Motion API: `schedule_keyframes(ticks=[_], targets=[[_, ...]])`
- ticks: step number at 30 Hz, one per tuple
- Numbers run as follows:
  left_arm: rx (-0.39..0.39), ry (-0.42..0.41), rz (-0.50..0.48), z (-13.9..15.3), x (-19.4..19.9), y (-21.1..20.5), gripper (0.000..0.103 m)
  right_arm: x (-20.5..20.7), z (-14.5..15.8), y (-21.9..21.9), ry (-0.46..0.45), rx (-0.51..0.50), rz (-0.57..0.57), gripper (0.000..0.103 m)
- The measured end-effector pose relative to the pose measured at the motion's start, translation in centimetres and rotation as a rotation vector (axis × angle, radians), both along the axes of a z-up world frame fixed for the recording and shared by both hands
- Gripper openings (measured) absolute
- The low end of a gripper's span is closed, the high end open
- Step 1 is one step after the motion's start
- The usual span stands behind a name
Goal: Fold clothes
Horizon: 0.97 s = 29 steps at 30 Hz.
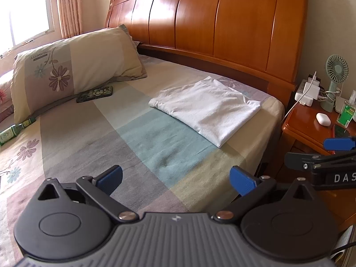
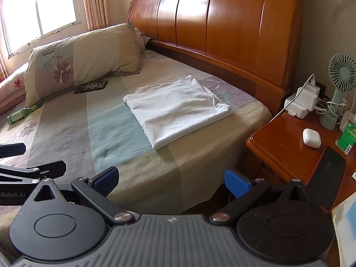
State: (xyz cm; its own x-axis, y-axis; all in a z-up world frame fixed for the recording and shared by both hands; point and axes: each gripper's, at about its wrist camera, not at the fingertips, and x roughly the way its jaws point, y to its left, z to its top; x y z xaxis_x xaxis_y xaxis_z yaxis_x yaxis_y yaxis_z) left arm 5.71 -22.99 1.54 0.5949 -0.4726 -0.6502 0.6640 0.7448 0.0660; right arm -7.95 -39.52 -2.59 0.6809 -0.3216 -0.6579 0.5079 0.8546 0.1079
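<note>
**Both grippers empty, shirt folded on the bed**

My left gripper and right gripper gape wide, holding nothing. Beyond, the folded white cotton garment lies flat on the striped bedsheet; its inner layers are hidden.

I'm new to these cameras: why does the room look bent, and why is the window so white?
Both wrist views are fisheye, so the headboard curves and corners go dark; in both, daylight blows out the window, and glare streaks the headboard's varnish in the right view.
</note>
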Motion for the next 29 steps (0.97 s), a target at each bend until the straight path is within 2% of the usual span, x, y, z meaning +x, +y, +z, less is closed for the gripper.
schedule_keyframes(ticks=[29], targets=[[-0.024,0.013,-0.019,0.10,0.34,-0.27,0.102,0.55,0.07,-0.05,0.007,-0.012,0.009,0.103]])
